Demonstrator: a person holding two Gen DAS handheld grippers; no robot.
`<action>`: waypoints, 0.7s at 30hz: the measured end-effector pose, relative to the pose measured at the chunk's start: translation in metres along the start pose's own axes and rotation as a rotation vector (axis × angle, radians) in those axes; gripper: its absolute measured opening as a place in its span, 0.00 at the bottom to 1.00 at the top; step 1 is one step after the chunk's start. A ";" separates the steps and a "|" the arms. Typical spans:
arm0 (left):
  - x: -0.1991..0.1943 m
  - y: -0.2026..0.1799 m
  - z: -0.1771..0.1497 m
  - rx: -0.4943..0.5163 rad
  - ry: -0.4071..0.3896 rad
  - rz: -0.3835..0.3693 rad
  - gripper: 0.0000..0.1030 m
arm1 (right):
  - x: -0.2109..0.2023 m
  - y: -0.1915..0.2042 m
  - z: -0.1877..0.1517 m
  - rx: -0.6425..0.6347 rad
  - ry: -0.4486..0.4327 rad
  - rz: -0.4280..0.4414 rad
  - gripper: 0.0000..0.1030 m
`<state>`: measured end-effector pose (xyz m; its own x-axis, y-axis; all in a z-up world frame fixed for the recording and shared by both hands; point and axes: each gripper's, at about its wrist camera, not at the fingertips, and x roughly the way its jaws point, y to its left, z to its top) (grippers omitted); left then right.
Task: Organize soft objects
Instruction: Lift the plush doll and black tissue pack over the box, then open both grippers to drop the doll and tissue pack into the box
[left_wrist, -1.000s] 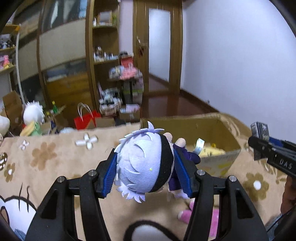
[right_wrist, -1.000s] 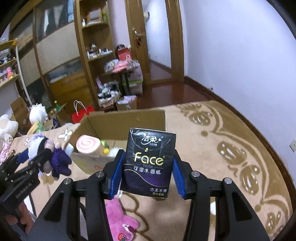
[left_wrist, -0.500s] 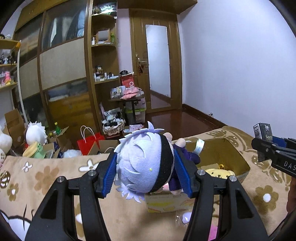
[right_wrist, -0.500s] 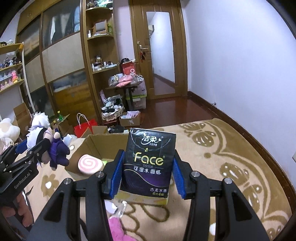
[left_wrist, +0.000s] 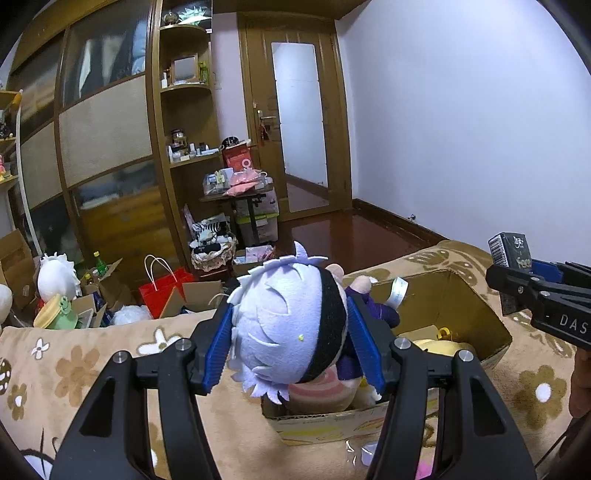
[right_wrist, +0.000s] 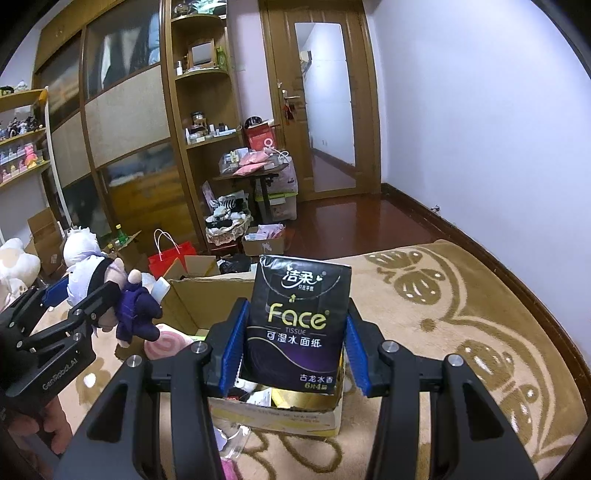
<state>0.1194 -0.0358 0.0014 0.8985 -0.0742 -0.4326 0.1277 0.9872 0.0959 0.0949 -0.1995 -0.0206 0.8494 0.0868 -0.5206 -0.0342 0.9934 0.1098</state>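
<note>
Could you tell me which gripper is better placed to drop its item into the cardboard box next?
Left, probably: the plush doll in the left gripper hangs over the cardboard box; both look close.

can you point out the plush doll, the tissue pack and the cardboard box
plush doll (left_wrist: 284, 325), left wrist view, on its lavender hair
tissue pack (right_wrist: 297, 325), right wrist view, on the printed front face
cardboard box (left_wrist: 443, 299), left wrist view, on the inner back wall
</note>
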 end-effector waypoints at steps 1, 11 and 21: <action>0.002 0.001 -0.001 0.001 0.004 -0.001 0.57 | 0.003 -0.001 -0.001 0.004 0.005 0.000 0.50; 0.016 -0.005 -0.005 0.020 0.019 -0.060 0.57 | 0.020 0.000 -0.002 -0.005 0.034 0.004 0.50; 0.035 -0.007 -0.013 0.013 0.073 -0.099 0.58 | 0.026 0.001 -0.004 -0.012 0.046 0.025 0.50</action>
<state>0.1447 -0.0435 -0.0267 0.8484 -0.1605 -0.5044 0.2201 0.9736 0.0605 0.1152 -0.1955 -0.0373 0.8228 0.1145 -0.5567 -0.0617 0.9917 0.1129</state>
